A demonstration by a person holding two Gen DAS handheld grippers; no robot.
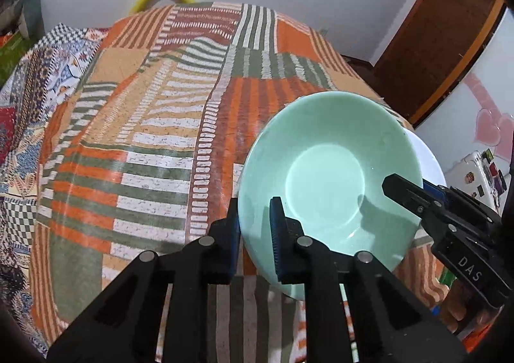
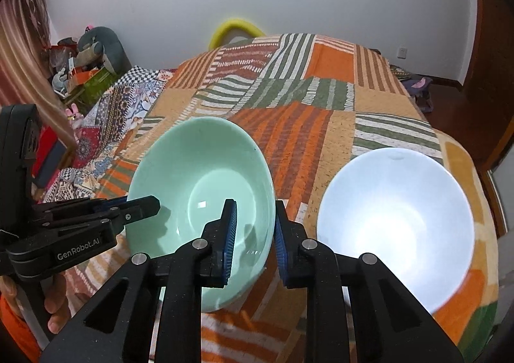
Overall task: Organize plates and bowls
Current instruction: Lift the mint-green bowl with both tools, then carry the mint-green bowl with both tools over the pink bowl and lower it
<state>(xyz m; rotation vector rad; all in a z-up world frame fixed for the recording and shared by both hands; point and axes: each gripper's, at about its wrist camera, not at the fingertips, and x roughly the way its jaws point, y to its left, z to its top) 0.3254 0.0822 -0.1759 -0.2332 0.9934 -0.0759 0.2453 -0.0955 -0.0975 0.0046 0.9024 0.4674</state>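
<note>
The green bowl (image 2: 205, 196) and white bowl (image 2: 395, 228) look glossy and smooth; the patchwork tablecloth (image 2: 308, 125) is matt cloth.

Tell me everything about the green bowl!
The green bowl is pale mint, smooth and shiny like glazed ceramic, round, with a flat circle at the bottom. It is empty and upright on the striped tablecloth, beside a white bowl. The left gripper and the right gripper each pinch its rim, one finger inside and one outside, at different spots on the rim.
</note>
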